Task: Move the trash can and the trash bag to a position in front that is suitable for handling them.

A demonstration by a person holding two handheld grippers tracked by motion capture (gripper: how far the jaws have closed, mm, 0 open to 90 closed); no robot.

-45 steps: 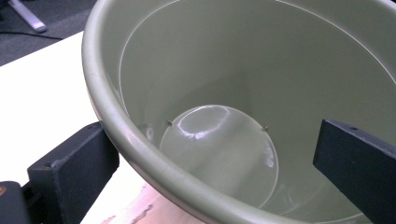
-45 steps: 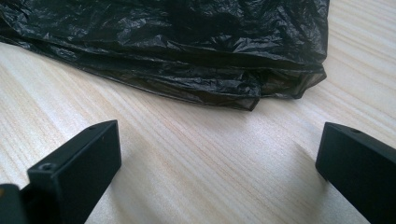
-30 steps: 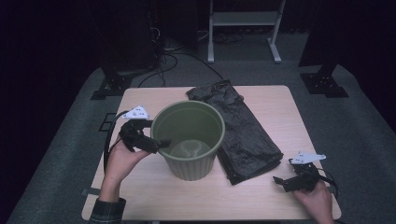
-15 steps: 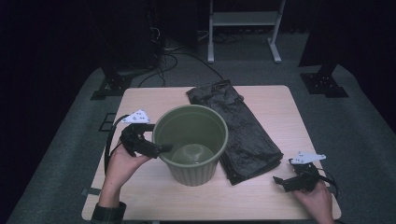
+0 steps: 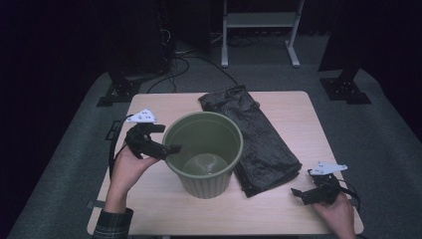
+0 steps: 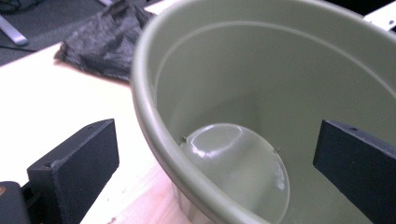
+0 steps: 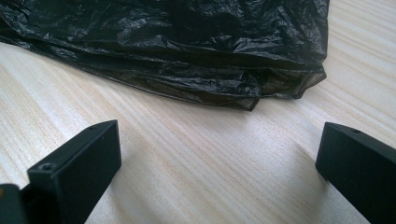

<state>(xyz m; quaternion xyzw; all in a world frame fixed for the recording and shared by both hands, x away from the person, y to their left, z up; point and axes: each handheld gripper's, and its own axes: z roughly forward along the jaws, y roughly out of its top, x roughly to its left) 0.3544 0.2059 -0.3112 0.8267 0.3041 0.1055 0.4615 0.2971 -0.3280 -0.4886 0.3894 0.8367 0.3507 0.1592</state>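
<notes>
Your left gripper (image 5: 171, 148) had its jaws spread astride the rim of the green bin (image 5: 203, 152) – one inside, one outside – and over the last sec the bin slid a bit toward the table's (image 5: 164, 209) middle. Bin stood upright, touching the black bag (image 5: 259, 139), which lay flat & untouched to its right. Your right gripper (image 5: 297, 191) sat low, jaws apart on nothing, aimed at the bag's near edge – so I'd say lining hadn't begun.
</notes>
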